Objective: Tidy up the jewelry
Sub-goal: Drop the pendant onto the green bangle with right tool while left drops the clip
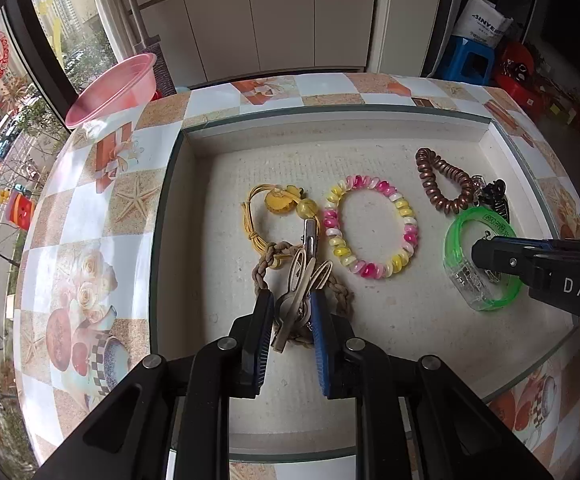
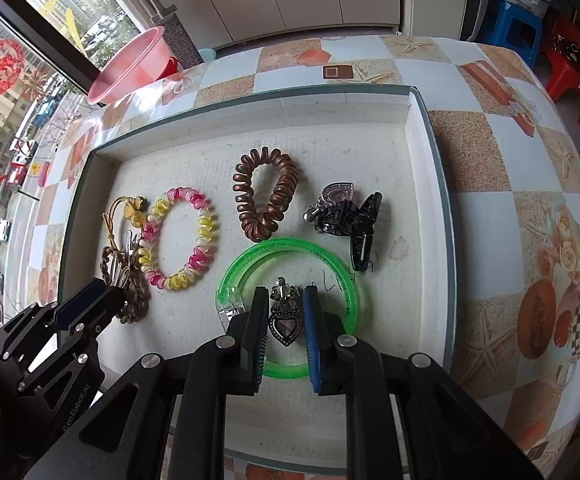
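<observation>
A shallow white tray (image 1: 194,184) holds the jewelry. My left gripper (image 1: 290,304) is shut on a bunch of silver leaf-shaped hair clips (image 1: 300,276), low over a brown braided bracelet (image 1: 270,254) and beside a yellow cord bracelet (image 1: 278,202). A pink-and-yellow bead bracelet (image 2: 178,240) lies in the tray's middle. My right gripper (image 2: 284,312) is shut on a dark heart-shaped brooch (image 2: 286,326), inside the ring of a green bangle (image 2: 290,246). A copper coil hair tie (image 2: 266,196) and a black claw clip (image 2: 350,216) lie beyond. The left gripper (image 2: 108,300) shows at the tray's left.
The tray (image 2: 422,184) sits on a table with a patterned tile cloth (image 2: 490,152). A pink plastic basin (image 1: 110,88) stands at the table's far left corner by the window. Blue (image 2: 510,32) and red stools (image 2: 570,68) stand on the floor beyond.
</observation>
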`<state>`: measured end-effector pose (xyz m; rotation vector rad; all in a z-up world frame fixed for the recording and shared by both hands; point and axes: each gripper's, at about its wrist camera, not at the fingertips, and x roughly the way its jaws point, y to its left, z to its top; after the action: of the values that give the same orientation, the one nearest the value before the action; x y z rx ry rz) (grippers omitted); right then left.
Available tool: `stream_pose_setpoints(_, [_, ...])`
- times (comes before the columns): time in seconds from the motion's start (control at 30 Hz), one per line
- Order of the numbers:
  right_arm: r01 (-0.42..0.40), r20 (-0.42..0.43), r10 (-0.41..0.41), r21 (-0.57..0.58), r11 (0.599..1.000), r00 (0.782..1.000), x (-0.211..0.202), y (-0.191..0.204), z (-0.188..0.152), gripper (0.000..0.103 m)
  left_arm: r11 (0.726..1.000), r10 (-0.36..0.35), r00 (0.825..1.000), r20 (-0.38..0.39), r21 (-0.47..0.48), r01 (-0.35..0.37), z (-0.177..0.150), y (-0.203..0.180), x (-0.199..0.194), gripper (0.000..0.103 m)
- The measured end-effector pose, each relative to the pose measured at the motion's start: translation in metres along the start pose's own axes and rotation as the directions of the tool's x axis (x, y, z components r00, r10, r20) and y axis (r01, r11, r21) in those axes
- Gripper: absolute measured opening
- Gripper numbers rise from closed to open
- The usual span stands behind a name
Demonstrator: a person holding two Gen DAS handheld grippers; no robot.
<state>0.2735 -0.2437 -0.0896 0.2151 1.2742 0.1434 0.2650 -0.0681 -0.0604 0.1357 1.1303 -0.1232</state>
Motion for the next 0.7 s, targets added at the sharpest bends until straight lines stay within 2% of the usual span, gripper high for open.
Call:
stream_pose_setpoints(0.1, [-0.006, 0.001, 0.006, 0.005, 1.0, 1.0, -0.001, -0.001, 0.0, 0.021, 1.0, -0.002, 1.0, -0.001, 0.007, 0.002, 0.0, -0.001, 0.0, 0.033])
stream_pose_setpoints(0.27, [-0.03, 0.005, 0.03, 0.02, 0.999, 1.0, -0.005, -0.002, 0.0, 0.042, 1.0, 0.003, 1.0, 0.016, 0.013, -0.004, -0.001, -0.003, -0.005, 0.033])
stream_pose_setpoints(0.4, [-0.071, 0.021, 0.07, 0.048, 0.996, 0.997, -0.012, -0.006, -0.001, 0.047, 1.0, 0.013, 1.0, 0.029, 0.027, -0.013, 0.0, -0.004, -0.01, 0.033])
stream_pose_setpoints(0.47, [-0.098, 0.039, 0.096, 0.069, 0.993, 0.995, -0.018, -0.008, -0.002, 0.059, 1.0, 0.012, 0.999, 0.034, 0.023, -0.013, 0.001, -0.004, -0.013, 0.033])
stream_pose_setpoints(0.57, [-0.126, 0.073, 0.119, 0.095, 0.988, 0.99, -0.029, -0.012, -0.003, 0.06, 1.0, -0.002, 0.999, 0.036, 0.015, 0.001, 0.002, -0.002, -0.016, 0.033])
stream_pose_setpoints(0.7, [-0.116, 0.107, 0.104, 0.118, 0.986, 0.989, -0.044, -0.017, -0.006, 0.06, 1.0, -0.004, 0.999, 0.054, 0.024, 0.002, 0.003, -0.003, -0.022, 0.033])
